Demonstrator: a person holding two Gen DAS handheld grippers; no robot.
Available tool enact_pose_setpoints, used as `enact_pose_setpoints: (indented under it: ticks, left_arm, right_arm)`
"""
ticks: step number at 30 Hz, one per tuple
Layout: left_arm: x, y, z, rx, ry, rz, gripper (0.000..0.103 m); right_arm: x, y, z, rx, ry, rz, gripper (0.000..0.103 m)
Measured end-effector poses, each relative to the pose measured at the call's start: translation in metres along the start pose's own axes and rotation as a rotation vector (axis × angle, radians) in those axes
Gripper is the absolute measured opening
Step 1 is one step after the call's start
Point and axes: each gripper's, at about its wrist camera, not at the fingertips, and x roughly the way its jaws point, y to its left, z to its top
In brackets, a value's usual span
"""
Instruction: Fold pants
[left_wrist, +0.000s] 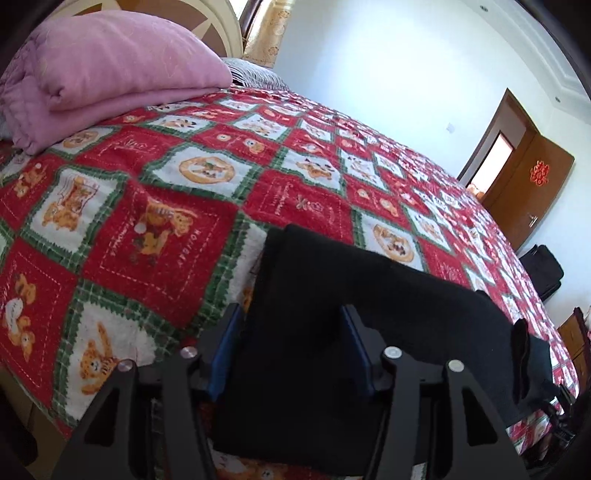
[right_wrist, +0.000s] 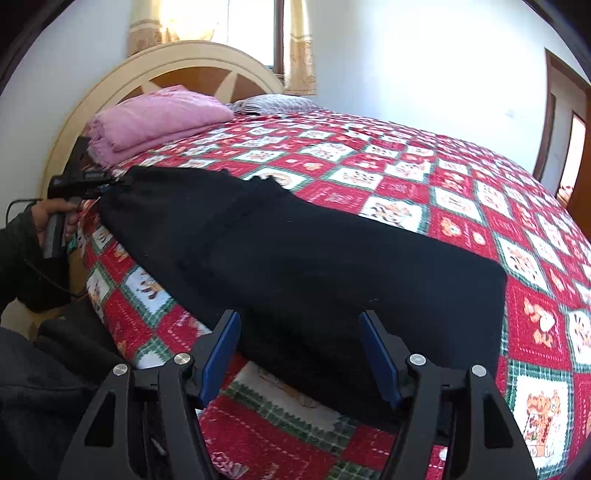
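With the black pants (right_wrist: 295, 254) laid lengthwise along the bed's near edge, I'm between folds. My right gripper (right_wrist: 301, 354) straddles one end unclenched; my left gripper (left_wrist: 291, 347), at nine o'clock, seems unclenched too. Next: pinch both ends, fold across.

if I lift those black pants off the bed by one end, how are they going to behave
The black pants will probably sag between grips, since they lie limp along the bedspread. Their fuzzy, thick-looking fabric suggests little slipping, perhaps clinging to the bedspread.
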Motion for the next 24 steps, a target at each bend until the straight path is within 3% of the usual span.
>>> enact_pose_setpoints:
  ticks: [5, 9, 12, 15, 18, 24]
  left_arm:
    - [-0.004, 0.000, 0.001, 0.008, 0.011, 0.013, 0.048]
    - [-0.002, 0.003, -0.002, -0.005, -0.016, 0.012, 0.057]
    - [-0.002, 0.003, -0.003, 0.008, -0.018, 0.006, 0.058]
    - [-0.002, 0.004, -0.002, 0.016, -0.001, -0.020, 0.049]
    - [-0.007, 0.007, 0.000, -0.013, 0.019, -0.102, 0.019]
    - [-0.018, -0.001, 0.003, -0.025, 0.012, -0.128, 0.018]
  right_arm:
    - [-0.001, -0.004, 0.001, 0.016, -0.004, -0.008, 0.068]
    - [-0.001, 0.000, 0.000, 0.002, -0.005, -0.006, 0.068]
    - [0.001, 0.004, -0.002, -0.015, 0.001, -0.008, 0.068]
    - [0.002, 0.007, -0.003, -0.022, 0.001, -0.006, 0.068]
    - [0.001, 0.008, -0.003, -0.027, -0.004, -0.005, 0.068]
    - [-0.004, 0.005, -0.001, -0.014, -0.024, -0.011, 0.068]
